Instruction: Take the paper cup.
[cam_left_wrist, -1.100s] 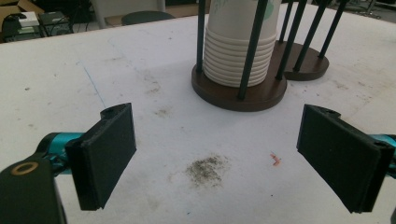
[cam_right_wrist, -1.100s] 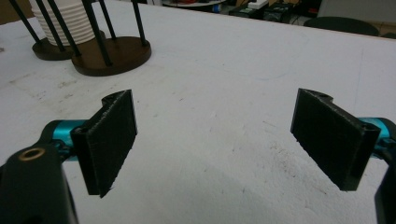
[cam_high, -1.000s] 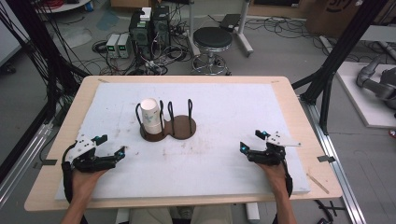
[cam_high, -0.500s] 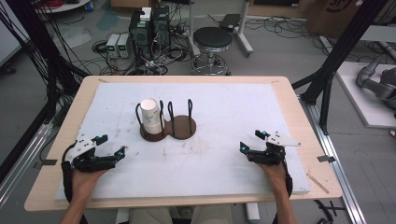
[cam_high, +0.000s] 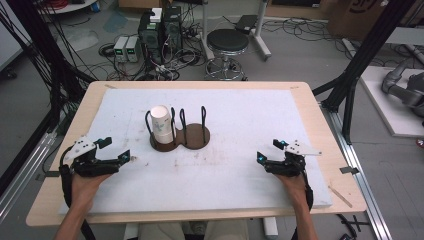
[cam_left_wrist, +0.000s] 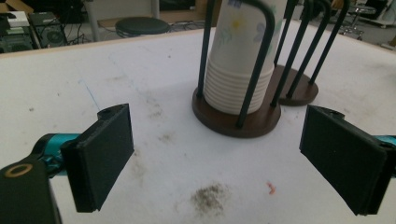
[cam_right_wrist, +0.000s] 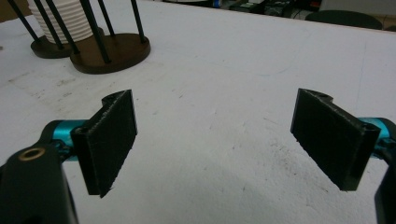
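Note:
A stack of white paper cups (cam_high: 161, 125) stands in the left ring of a dark wooden two-ring wire holder (cam_high: 197, 137) at the mat's middle; the right ring is empty. My left gripper (cam_high: 116, 149) rests on the mat at front left and points toward the stack. Its jaws have just been opening, and nothing is between them. In the left gripper view the cups (cam_left_wrist: 243, 60) rise beyond the wide-apart jaws of the left gripper (cam_left_wrist: 224, 158). My right gripper (cam_high: 269, 150) sits at front right, open and empty. The right gripper view has the holder (cam_right_wrist: 112, 51) far off at upper left, past the right gripper (cam_right_wrist: 224, 144).
A white mat (cam_high: 250, 125) covers most of the wooden table (cam_high: 320, 115). Smudges and a small red speck (cam_left_wrist: 271, 187) mark the mat near my left gripper. Behind the table stand a stool (cam_high: 227, 42) and computer boxes (cam_high: 160, 27). Black frame posts (cam_high: 355, 75) flank the table.

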